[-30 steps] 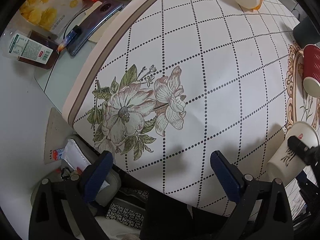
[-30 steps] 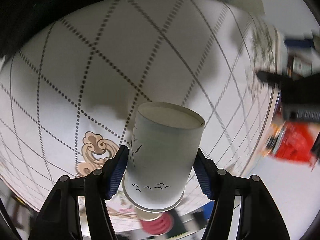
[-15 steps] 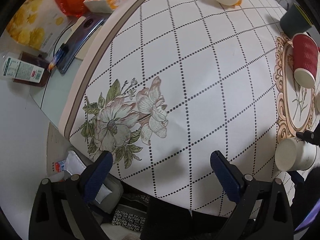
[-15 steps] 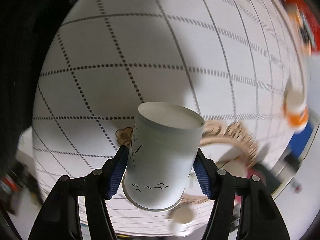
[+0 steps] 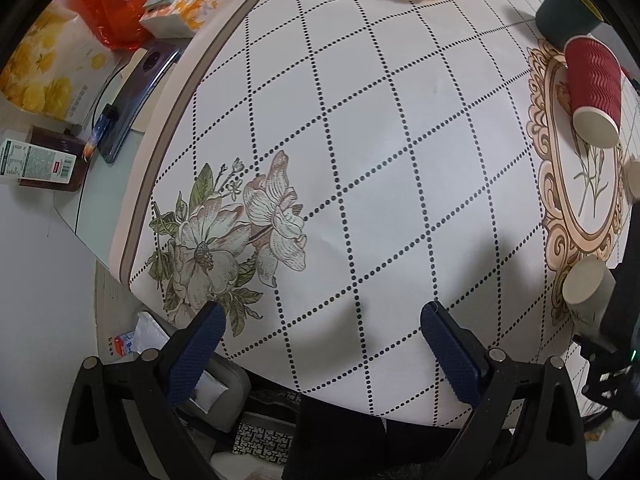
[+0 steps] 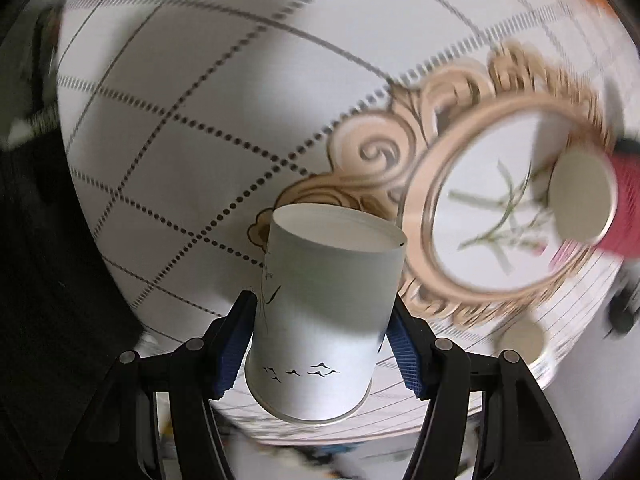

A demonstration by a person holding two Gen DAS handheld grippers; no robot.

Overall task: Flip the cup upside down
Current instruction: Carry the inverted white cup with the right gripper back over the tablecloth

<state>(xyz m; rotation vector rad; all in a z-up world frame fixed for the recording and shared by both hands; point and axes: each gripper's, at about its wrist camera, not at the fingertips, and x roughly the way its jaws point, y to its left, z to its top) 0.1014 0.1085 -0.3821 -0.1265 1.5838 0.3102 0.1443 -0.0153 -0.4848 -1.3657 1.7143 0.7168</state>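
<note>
Since the earlier frame the right gripper (image 6: 322,344) has been swinging over the tablecloth (image 6: 192,92), so the ornate oval frame print (image 6: 472,184) is now filling the right half of its view, blurred by motion, where plain dotted grid was showing before. Its blue pads (image 6: 234,350) are pressing on both sides of the white paper cup (image 6: 324,320), jaws closed to the cup's width, with the wider rolled rim sitting low in the frame nearest the camera and the flat base pointing away toward the cloth. In the left wrist view that same cup (image 5: 588,290) is appearing at the lower right edge, over the scrolled end of the print, partly hidden by the dark gripper body. A red ribbed paper cup (image 5: 592,92) is lying on its side at the upper right of the left view, and a dark green cup (image 5: 564,16) is standing just above it. The left gripper (image 5: 324,344) is hovering with jaws spread wide and nothing between them, above the flower print (image 5: 228,236) at lower left. A smartphone (image 5: 132,96) is resting off the cloth at the upper left
</note>
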